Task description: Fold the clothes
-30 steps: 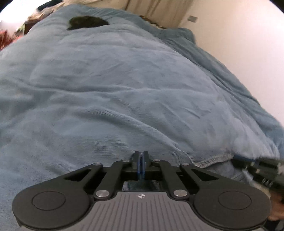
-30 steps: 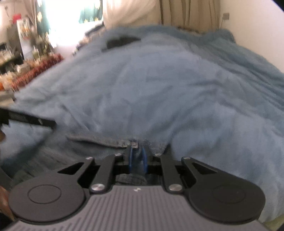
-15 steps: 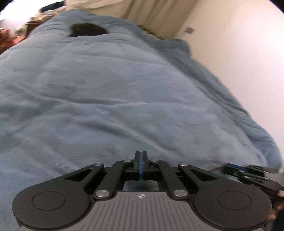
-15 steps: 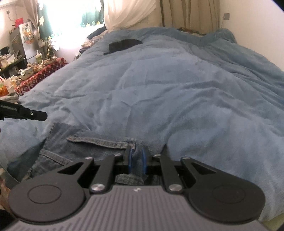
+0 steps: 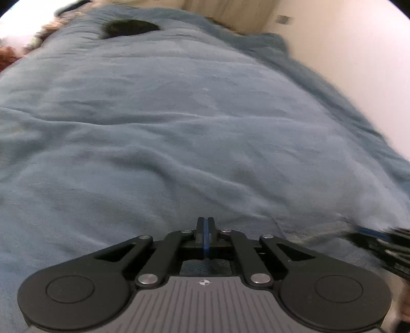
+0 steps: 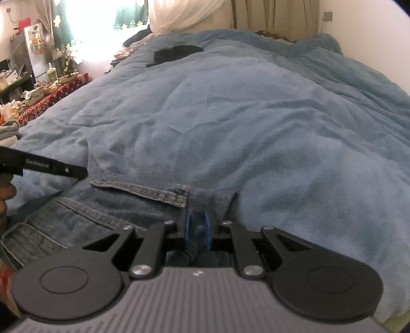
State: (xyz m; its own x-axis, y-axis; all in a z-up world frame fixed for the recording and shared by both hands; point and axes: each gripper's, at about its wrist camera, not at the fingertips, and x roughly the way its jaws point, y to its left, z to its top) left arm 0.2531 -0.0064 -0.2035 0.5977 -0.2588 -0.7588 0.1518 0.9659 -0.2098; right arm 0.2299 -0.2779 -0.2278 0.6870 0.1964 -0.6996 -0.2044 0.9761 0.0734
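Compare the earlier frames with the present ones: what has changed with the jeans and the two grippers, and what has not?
More of the jeans now shows spread on the blue blanket. The right gripper stays clamped on denim. The left gripper stays shut. The dark item has not moved.

my left gripper (image 5: pixel 205 231) is matt black plastic, with brushed metal rivets at the link joints and a ribbed grey plastic housing behind; its fingers (image 5: pixel 201 230) are lined with smooth blue rubbery pads. my right gripper (image 6: pixel 197 228) is built the same way. the jeans (image 6: pixel 107 217) under it are faded blue denim, coarse in weave, with stitched seams and a frayed hem. the bed's blanket (image 6: pixel 243 115) is soft blue-grey fleece, matt and fuzzy, lying in loose wrinkles. a dark cloth (image 6: pixel 176 53) lies far off on it. the curtains (image 6: pixel 271 14) look like thin beige fabric.
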